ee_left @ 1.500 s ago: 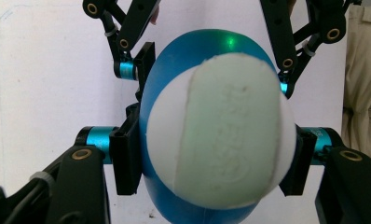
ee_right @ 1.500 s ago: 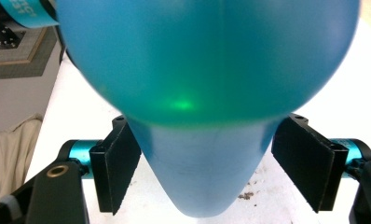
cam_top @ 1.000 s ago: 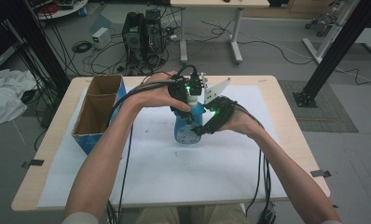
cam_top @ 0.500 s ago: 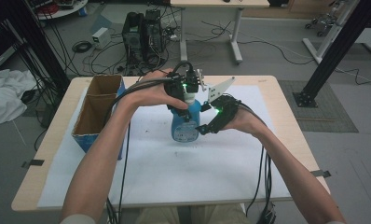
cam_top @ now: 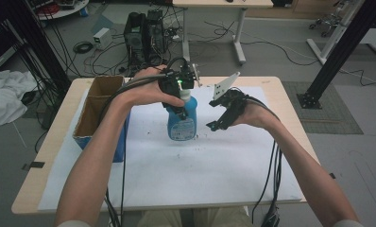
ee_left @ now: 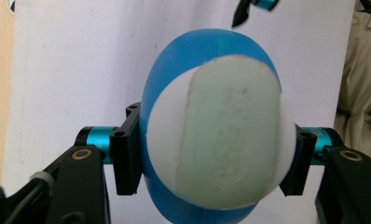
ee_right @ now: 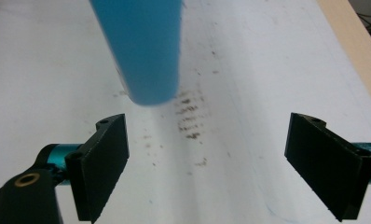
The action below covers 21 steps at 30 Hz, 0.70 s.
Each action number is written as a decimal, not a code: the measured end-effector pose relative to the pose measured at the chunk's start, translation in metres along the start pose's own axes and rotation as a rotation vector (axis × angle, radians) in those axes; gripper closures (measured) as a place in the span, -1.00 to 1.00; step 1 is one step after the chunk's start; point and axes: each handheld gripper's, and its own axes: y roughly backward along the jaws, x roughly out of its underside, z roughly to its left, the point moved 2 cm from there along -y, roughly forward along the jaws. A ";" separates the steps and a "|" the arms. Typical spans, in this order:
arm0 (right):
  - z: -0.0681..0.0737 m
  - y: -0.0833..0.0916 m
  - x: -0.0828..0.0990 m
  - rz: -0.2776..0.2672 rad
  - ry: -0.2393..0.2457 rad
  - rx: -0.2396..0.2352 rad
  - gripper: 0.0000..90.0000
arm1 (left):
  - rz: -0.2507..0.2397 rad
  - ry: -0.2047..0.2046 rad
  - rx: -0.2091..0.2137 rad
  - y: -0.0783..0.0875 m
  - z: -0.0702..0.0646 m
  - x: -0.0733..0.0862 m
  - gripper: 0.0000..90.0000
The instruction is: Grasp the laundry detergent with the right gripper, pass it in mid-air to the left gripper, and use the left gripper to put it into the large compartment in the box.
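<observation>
The left hand-held gripper [cam_top: 179,97] is clamped on the neck of a blue plastic bottle with a white cap [cam_top: 182,120], its jaws partly closed against the bottle's two sides; in the left gripper view the pads [ee_left: 127,156] press just below the cap. The bottle hangs upright above the white paper sheet [cam_top: 176,175] that covers the wooden bench [cam_top: 44,163]. Just right of the bottle, the right hand-held gripper [cam_top: 217,124] has just been opening; its jaws stand wide apart with nothing between them. A cardboard box with blue sides [cam_top: 94,116] sits left of the bottle, near the bench's left edge. The sheet in front of the bottle lies bare to the near edge, and dark specks [ee_right: 189,119] dot it beneath the bottle.
</observation>
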 end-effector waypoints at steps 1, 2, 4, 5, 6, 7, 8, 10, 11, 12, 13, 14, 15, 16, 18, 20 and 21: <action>-0.002 0.002 0.000 0.013 0.002 0.008 -0.72 | 0.003 -0.008 0.000 -0.002 0.000 -0.001 -0.16; 0.000 0.001 0.000 0.004 -0.001 0.003 -0.72 | 0.004 0.022 -0.002 0.006 0.001 0.004 -0.16; 0.009 -0.015 0.005 -0.102 -0.031 -0.060 -0.72 | 0.003 0.036 -0.006 0.010 0.001 0.005 -0.16; -0.010 0.008 0.000 0.079 0.014 0.028 -0.72 | 0.008 0.061 -0.011 0.016 0.002 0.008 -0.16; -0.014 0.011 0.001 0.102 0.021 0.044 -0.72 | 0.002 -0.005 0.000 -0.001 0.000 -0.001 -0.16; -0.001 0.001 0.000 0.006 0.002 0.006 -0.71 | 0.005 0.042 -0.006 0.011 0.001 0.006 -0.16; -0.011 0.009 0.001 0.081 0.017 0.031 -0.72 | 0.011 0.074 -0.016 0.019 0.002 0.010 -0.16; -0.006 0.006 0.000 0.043 0.007 0.016 -0.72 | 0.008 0.058 -0.010 0.015 0.002 0.008 -0.16; -0.013 0.011 0.001 0.100 0.020 0.043 -0.71 | 0.021 0.117 -0.022 0.027 0.003 0.013 -0.16; -0.021 0.015 0.003 0.157 0.033 0.057 -0.72 | 0.023 0.131 -0.025 0.030 0.004 0.015 -0.16; -0.022 0.016 0.003 0.168 0.031 0.066 -0.71 | 0.018 0.109 -0.021 0.025 0.003 0.013 -0.16; -0.020 0.015 0.003 0.148 0.029 0.051 -0.72 | 0.016 0.095 -0.018 0.023 0.003 0.011 -0.16; -0.019 0.014 0.002 0.133 0.032 0.048 -0.71 | 0.001 -0.031 0.002 -0.007 0.000 -0.005 -0.16; 0.005 -0.006 0.001 -0.024 -0.004 -0.012 -0.71 | -0.005 -0.044 0.010 -0.012 -0.001 -0.009 -0.16; -0.025 0.018 0.004 0.191 0.036 0.074 -0.72 | 0.035 0.220 -0.059 0.046 0.007 0.022 -0.16; -0.037 0.026 0.005 0.208 0.024 0.104 -0.72 | 0.032 0.198 -0.046 0.042 0.007 0.020 -0.16; -0.028 0.020 0.004 0.204 0.038 0.078 -0.72 | 0.027 0.372 -0.110 0.072 0.013 0.038 -0.16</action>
